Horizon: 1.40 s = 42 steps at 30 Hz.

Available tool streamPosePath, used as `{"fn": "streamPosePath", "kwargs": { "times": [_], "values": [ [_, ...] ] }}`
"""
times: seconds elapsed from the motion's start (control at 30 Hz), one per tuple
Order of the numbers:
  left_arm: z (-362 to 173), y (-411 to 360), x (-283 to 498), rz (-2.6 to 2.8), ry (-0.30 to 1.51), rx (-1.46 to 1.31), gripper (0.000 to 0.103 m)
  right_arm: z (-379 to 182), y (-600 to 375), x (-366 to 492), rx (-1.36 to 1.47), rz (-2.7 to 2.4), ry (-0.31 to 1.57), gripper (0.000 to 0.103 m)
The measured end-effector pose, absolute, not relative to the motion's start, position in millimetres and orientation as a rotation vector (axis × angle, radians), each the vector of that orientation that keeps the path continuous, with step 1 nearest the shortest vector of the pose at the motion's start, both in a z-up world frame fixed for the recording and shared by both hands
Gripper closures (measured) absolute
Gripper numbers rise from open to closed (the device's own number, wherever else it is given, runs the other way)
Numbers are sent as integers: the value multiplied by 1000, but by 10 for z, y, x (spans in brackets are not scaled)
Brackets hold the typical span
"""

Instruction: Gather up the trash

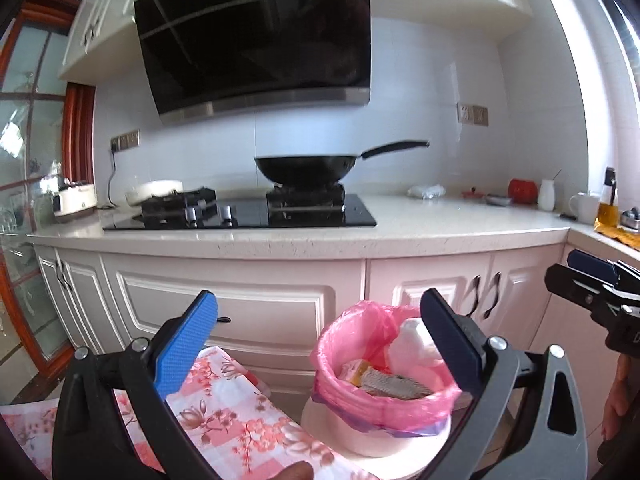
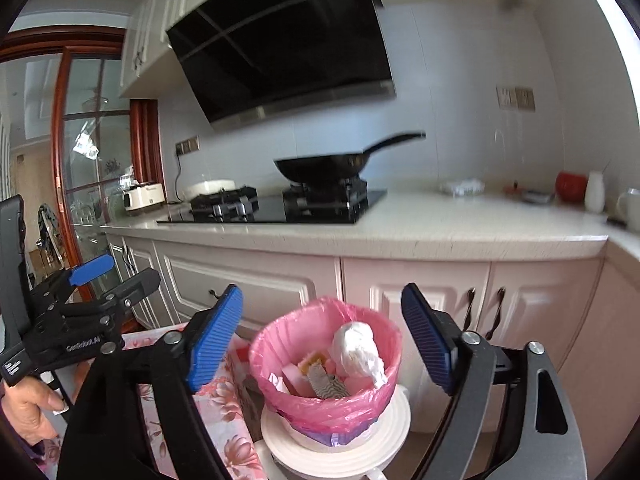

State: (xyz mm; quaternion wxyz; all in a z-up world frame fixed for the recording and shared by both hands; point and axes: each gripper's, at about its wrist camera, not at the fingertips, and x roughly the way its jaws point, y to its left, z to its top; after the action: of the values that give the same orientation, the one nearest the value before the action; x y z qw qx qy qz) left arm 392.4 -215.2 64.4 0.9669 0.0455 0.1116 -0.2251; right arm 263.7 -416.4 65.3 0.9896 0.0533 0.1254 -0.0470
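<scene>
A small bin lined with a pink bag (image 1: 384,396) (image 2: 324,400) stands on a white round base, low in front of the kitchen cupboards. Inside lie a white crumpled wad (image 1: 414,344) (image 2: 358,346), an orange wrapper (image 2: 314,362) and a grey patterned packet (image 1: 394,386) (image 2: 326,384). My left gripper (image 1: 318,304) is open above and short of the bin, nothing between its blue pads. My right gripper (image 2: 320,294) is open too, empty, framing the bin from above. Each gripper shows at the edge of the other's view: the right gripper (image 1: 588,284), the left gripper (image 2: 116,276).
A pink floral tablecloth (image 1: 224,400) (image 2: 228,432) lies just left of the bin. Behind run white cupboards (image 1: 248,304) and a pale counter (image 1: 440,224) with a black hob, a wok (image 1: 308,168), a mug (image 1: 584,206) and a red jar (image 1: 522,190). A glass door (image 1: 24,152) stands at far left.
</scene>
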Motion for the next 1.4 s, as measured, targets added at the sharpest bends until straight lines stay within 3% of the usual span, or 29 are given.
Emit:
{"fn": "streamPosePath", "kwargs": {
  "times": [0.13,0.67,1.4],
  "values": [
    [739,-2055,3505,-452,216,81,5,791,-4062,2352,83,-91,230,18],
    [523,-1423,2445,-406,264,1,5,481,-3654,1379,98,-119,267,18],
    [250,-1123,1924,-346,273,52,5,261,-3277,1208,45,-46,282,18]
  ]
}}
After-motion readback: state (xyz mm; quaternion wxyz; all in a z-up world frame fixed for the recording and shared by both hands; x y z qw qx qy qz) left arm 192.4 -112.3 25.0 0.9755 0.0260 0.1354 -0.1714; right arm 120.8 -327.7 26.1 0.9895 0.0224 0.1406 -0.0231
